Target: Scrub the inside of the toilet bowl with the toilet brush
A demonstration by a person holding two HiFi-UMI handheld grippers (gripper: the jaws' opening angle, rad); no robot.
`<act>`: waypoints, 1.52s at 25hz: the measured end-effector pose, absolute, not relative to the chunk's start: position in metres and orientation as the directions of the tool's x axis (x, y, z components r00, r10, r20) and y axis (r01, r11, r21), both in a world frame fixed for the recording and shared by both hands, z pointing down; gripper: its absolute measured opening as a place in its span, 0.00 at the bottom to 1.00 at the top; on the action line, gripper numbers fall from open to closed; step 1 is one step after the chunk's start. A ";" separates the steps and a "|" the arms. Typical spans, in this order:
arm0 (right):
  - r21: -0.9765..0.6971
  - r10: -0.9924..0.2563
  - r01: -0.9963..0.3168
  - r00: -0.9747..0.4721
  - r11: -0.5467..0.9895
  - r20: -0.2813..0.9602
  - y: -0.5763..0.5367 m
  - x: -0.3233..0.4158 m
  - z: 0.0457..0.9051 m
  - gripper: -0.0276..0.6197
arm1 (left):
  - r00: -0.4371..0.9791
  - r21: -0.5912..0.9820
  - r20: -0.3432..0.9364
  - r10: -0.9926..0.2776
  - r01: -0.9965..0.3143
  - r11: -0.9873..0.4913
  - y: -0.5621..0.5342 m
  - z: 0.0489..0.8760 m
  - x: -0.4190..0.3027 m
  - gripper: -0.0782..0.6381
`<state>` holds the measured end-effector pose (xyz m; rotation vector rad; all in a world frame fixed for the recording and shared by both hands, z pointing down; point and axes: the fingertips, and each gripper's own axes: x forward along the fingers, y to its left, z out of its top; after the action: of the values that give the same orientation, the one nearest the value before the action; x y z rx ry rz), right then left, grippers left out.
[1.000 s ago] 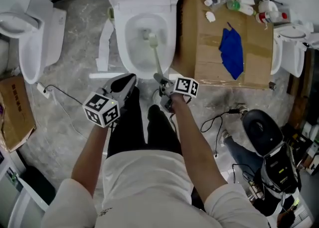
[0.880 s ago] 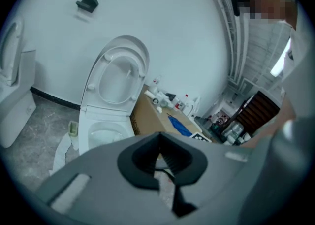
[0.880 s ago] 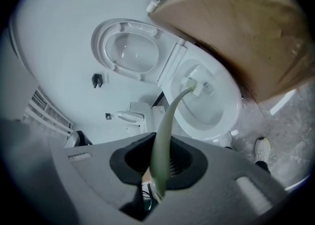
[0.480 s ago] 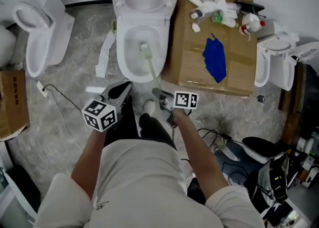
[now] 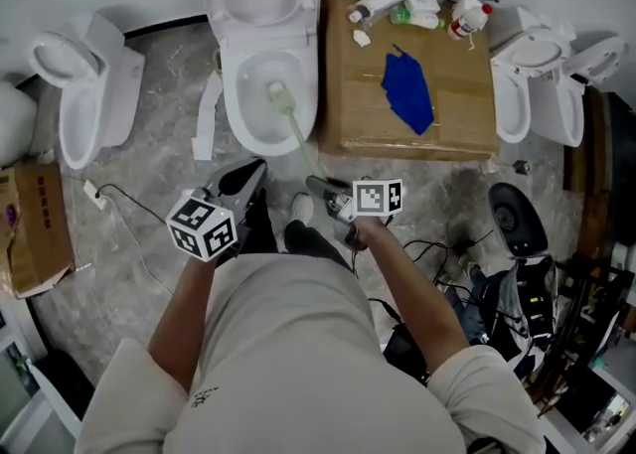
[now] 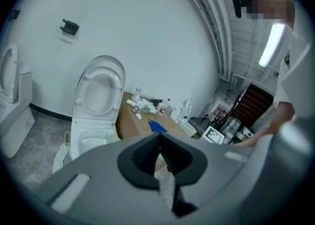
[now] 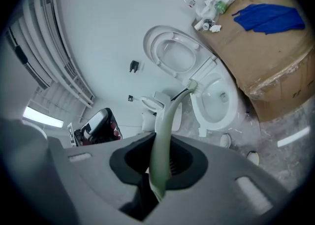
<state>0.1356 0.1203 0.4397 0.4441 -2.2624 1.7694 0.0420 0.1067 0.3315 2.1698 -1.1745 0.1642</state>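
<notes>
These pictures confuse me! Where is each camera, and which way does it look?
Head view: on the head, looking down at the toilet; shows arms, legs, left gripper and right gripper.
Left gripper view: on the left gripper, looking past its shut jaws at toilet and box; an arm at right.
Right gripper view: on the right gripper, looking along the brush toward the toilet; only its jaws show.
All three show the toilet and box.

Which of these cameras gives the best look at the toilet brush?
The head view: the toilet brush shows whole, head in the toilet bowl, handle in the right claw. The right gripper view shows mostly its clamped handle; the left gripper view hardly shows it.
</notes>
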 end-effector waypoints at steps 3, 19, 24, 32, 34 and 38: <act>-0.907 -0.112 -0.353 -0.935 0.229 0.336 0.128 0.143 0.424 0.12 | 0.596 0.479 0.404 -0.694 -0.784 -0.394 0.117 0.325 0.049 0.10; -0.898 -0.108 -0.296 -0.955 0.325 0.275 0.149 0.142 0.363 0.12 | 0.612 0.452 0.368 -0.700 -0.776 -0.441 0.110 0.292 0.030 0.10; -0.882 -0.143 -0.310 -0.950 0.356 0.277 0.149 0.126 0.346 0.12 | 0.616 0.450 0.355 -0.703 -0.772 -0.449 0.113 0.284 0.003 0.10; -0.869 -0.201 -0.327 -0.942 0.370 0.269 0.155 0.102 0.319 0.12 | 0.635 0.448 0.333 -0.697 -0.757 -0.475 0.117 0.278 -0.031 0.10; -0.867 -0.216 -0.331 -0.940 0.374 0.265 0.156 0.099 0.315 0.12 | 0.638 0.451 0.326 -0.698 -0.754 -0.478 0.117 0.277 -0.035 0.10; -0.860 -0.237 -0.341 -0.934 0.380 0.266 0.159 0.096 0.310 0.12 | 0.645 0.442 0.317 -0.695 -0.749 -0.493 0.116 0.273 -0.039 0.10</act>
<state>0.0956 0.1590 0.3098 0.5312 -2.5263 1.6116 -0.0394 0.1156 0.2728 2.3136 -1.1222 0.1295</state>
